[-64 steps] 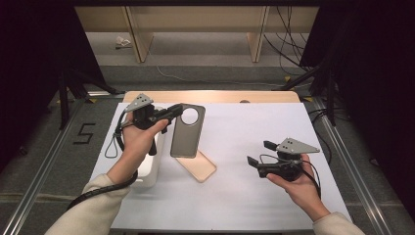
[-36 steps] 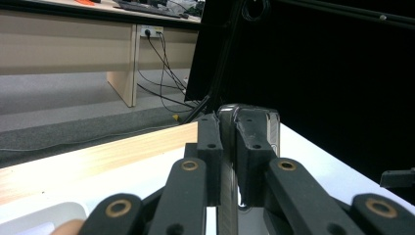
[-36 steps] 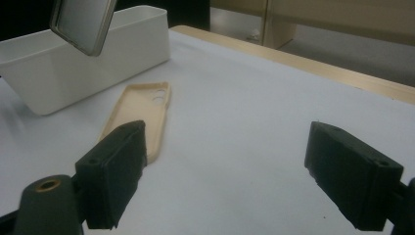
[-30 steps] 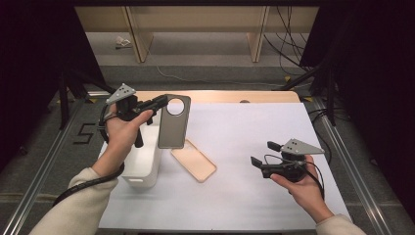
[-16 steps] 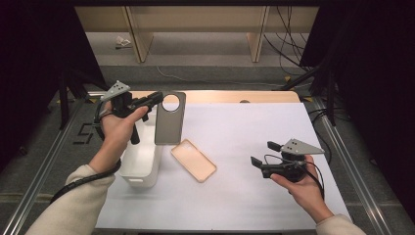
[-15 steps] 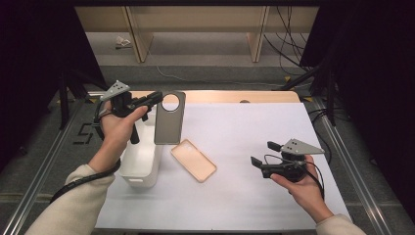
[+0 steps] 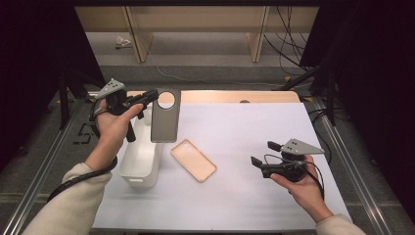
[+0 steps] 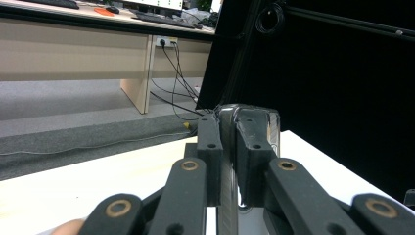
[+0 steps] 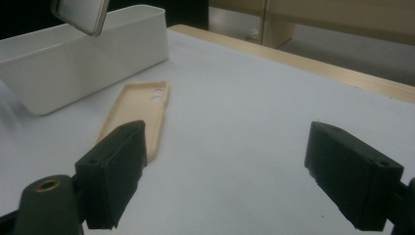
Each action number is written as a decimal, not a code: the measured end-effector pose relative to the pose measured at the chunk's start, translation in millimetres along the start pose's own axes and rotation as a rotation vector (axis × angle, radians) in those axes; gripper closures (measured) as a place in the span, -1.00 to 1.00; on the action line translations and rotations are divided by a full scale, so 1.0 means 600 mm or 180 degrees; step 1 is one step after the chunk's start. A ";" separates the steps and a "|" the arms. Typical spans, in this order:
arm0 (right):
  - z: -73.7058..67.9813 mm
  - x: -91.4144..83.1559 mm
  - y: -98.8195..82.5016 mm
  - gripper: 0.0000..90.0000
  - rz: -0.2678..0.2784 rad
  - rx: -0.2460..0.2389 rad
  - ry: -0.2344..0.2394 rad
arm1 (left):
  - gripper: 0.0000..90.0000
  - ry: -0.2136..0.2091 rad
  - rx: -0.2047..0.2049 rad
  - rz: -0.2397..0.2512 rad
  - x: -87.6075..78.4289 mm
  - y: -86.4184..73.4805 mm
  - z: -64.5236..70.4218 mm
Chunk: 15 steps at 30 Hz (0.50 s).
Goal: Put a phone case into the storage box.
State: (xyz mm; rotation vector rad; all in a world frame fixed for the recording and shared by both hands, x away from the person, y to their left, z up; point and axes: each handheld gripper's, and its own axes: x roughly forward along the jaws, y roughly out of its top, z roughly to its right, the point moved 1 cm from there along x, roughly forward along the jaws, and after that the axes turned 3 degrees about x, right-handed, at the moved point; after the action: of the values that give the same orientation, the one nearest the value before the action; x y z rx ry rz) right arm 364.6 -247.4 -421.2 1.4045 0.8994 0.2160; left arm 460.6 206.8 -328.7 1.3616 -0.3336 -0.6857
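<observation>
Your left gripper (image 7: 147,96) had its fingers (image 8: 210,147) clamped on the top edge of a grey phone (image 7: 165,117), one finger on each face, as the left gripper view showed edge-on. In the high view the phone hung upright in the upper left of the frame, its round camera ring uppermost, lifted clear of the counter (image 7: 244,142). Its lower end hung near the right rim of the white bin (image 7: 142,161). Whether it was over the bin's opening or just beside the rim, I could not tell.

Your right gripper (image 7: 259,164) sat at the lower right of the high view, its fingers (image 9: 117,171) spread wide and holding nothing, low over the white counter. In the right gripper view they framed bare surface, with the beige phone case (image 9: 139,115) lying inside-up just beyond the left-hand finger, apart from it.

By my reading, you were midway through carrying the phone, most likely towards the bin, with the case waiting on the counter between the bin and your right hand. The next move called for bringing the phone fully over the bin's opening, lowering it until it was well inside the walls, and only then releasing. Letting go early risked the phone striking the rim and tipping out. The case looked like the job for your right hand: the fingers would need to close across one thin side wall.
</observation>
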 end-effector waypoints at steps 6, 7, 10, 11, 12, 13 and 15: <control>0.001 0.000 0.000 -0.63 -0.0002 0.0009 0.0002 | 0.82 0.0022 0.0004 0.0009 0.000 0.006 -0.004; 0.001 0.000 0.000 -0.63 0.0002 0.0011 0.0003 | 0.82 0.0025 0.0005 0.0005 0.000 0.007 -0.005; 0.002 0.000 0.000 -0.64 0.0000 0.0029 0.0005 | 0.82 0.0028 0.0004 0.0002 0.001 0.007 -0.008; 0.002 0.000 -0.001 -0.64 -0.0003 0.0034 -0.0003 | 0.82 0.0027 0.0006 0.0002 0.001 0.007 -0.010; 0.002 0.000 -0.001 -0.64 0.0001 0.0035 -0.0002 | 0.82 0.0031 0.0005 0.0002 0.002 0.007 -0.011; 0.002 0.000 0.000 -0.64 0.0003 0.0041 -0.0003 | 0.82 0.0037 0.0006 -0.0003 0.002 0.007 -0.012; 0.003 0.000 -0.001 -0.64 0.0007 0.0038 -0.0007 | 0.82 0.0047 0.0006 -0.0007 0.002 0.008 -0.014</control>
State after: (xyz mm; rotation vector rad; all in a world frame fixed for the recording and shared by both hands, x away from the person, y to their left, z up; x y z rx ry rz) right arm 365.5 -248.7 -421.7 1.4167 0.8987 0.2110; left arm 467.9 212.9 -326.2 1.3685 -0.3210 -0.6770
